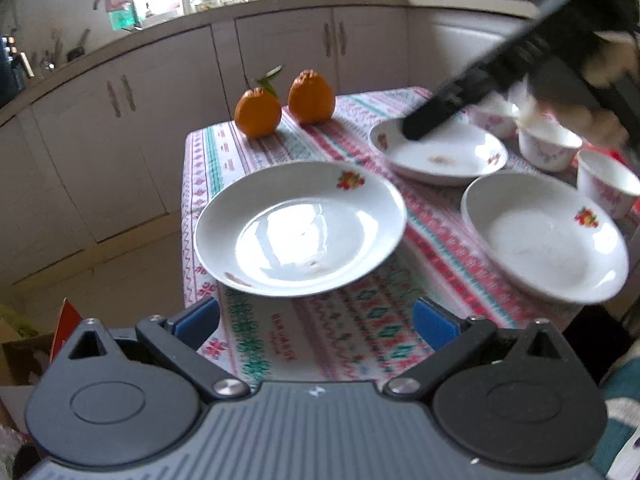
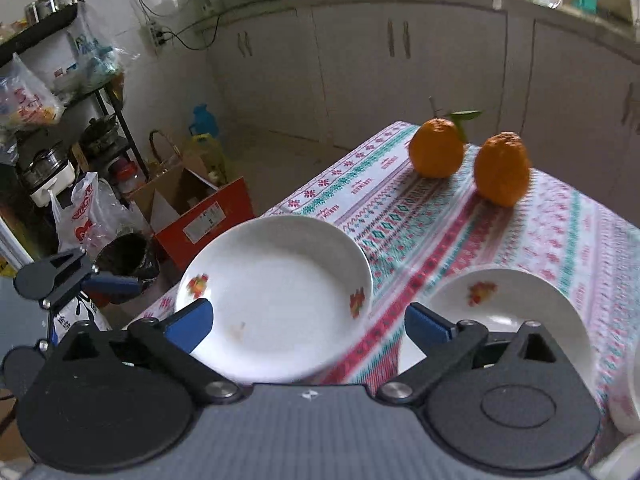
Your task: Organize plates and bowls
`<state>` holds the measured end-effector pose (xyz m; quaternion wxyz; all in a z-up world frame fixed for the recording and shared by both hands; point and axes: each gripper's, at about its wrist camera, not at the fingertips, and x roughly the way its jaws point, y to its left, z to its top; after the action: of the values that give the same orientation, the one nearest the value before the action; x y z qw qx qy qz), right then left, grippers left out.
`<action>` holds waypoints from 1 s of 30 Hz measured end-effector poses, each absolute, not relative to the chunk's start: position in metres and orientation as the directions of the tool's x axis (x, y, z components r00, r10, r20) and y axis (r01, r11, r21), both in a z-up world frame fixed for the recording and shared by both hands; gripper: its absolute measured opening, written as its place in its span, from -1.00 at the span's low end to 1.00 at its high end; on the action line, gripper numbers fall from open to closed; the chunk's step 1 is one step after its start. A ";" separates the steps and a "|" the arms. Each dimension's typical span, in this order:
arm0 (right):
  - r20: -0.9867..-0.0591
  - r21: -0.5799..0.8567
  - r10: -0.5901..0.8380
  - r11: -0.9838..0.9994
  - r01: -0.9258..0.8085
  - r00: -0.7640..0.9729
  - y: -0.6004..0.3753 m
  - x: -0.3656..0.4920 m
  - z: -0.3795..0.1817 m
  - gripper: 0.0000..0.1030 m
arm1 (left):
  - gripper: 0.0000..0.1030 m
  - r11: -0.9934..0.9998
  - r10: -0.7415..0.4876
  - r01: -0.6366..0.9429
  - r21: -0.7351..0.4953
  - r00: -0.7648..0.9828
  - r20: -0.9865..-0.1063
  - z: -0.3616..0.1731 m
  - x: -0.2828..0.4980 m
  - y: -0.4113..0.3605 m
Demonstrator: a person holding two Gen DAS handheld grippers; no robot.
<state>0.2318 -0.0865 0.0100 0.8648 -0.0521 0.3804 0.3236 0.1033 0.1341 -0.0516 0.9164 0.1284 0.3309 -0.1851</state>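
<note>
Over tablecloth (image 2: 460, 216): right tool (image 2: 308, 320) wide, empty.

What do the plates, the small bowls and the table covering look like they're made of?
Plates: glazed ceramic or porcelain by the look; white, glossy, window glare in the well, printed fruit decals. Melamine can't be ruled out.
Small bowls: seemingly the same glazed white ware, with faint floral prints; they are blurred.
Tablecloth: patterned cloth or coated vinyl; it drapes over the table edge, with a slight sheen.
</note>
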 end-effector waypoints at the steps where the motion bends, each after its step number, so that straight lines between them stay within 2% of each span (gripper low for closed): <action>1: -0.688 0.149 0.518 0.787 -0.599 0.509 -0.092 0.221 0.011 1.00 | 0.99 0.904 -0.257 0.416 0.102 0.719 -0.646 -0.049 0.099 0.131; 4: -0.675 0.120 0.503 0.797 -0.592 0.541 -0.110 0.186 0.012 1.00 | 0.99 0.916 -0.258 0.394 0.081 0.730 -0.633 -0.046 0.088 0.118; 13: -0.651 0.052 0.430 0.847 -0.528 0.626 -0.154 0.103 -0.012 1.00 | 0.99 0.914 -0.251 0.384 0.134 0.792 -0.557 -0.044 0.051 0.072; 17: -0.649 0.056 0.391 0.880 -0.472 0.653 -0.171 0.081 -0.027 1.00 | 0.99 0.913 -0.283 0.400 0.082 0.763 -0.581 -0.046 0.048 0.057; 21: -0.669 0.057 0.365 0.894 -0.444 0.648 -0.182 0.063 -0.043 1.00 | 0.99 0.905 -0.292 0.418 0.080 0.748 -0.596 -0.052 0.045 0.043; 30: -0.696 0.061 0.364 0.889 -0.455 0.619 -0.193 0.040 -0.059 1.00 | 0.99 0.904 -0.307 0.425 0.053 0.731 -0.610 -0.055 0.047 0.033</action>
<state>0.0405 -0.1933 -0.0590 0.8976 -0.0606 0.3723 0.2281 0.0474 0.0334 -0.0549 0.9254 0.0947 0.3092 -0.1978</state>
